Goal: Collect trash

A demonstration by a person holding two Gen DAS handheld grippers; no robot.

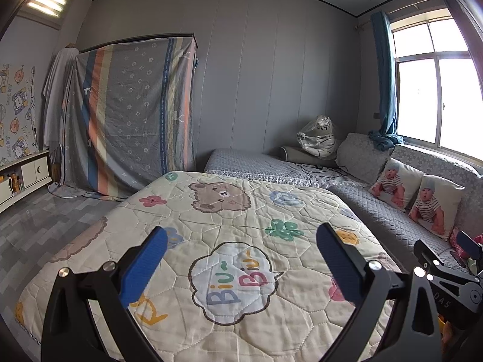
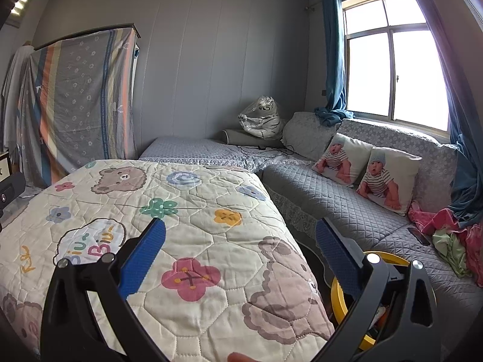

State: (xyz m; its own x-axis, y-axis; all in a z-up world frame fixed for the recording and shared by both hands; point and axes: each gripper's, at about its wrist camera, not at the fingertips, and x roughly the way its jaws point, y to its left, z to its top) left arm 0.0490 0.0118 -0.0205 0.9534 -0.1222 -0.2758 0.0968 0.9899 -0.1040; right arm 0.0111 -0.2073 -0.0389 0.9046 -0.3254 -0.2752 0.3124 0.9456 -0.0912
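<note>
Hovering with jaws spread and nothing grasped above the quilt (image 1: 241, 211), the left gripper (image 1: 241, 259) and right gripper (image 2: 240, 253) appear poised to search, since only a yellow-rimmed bin (image 2: 338, 295) shows, no evident trash.
</note>
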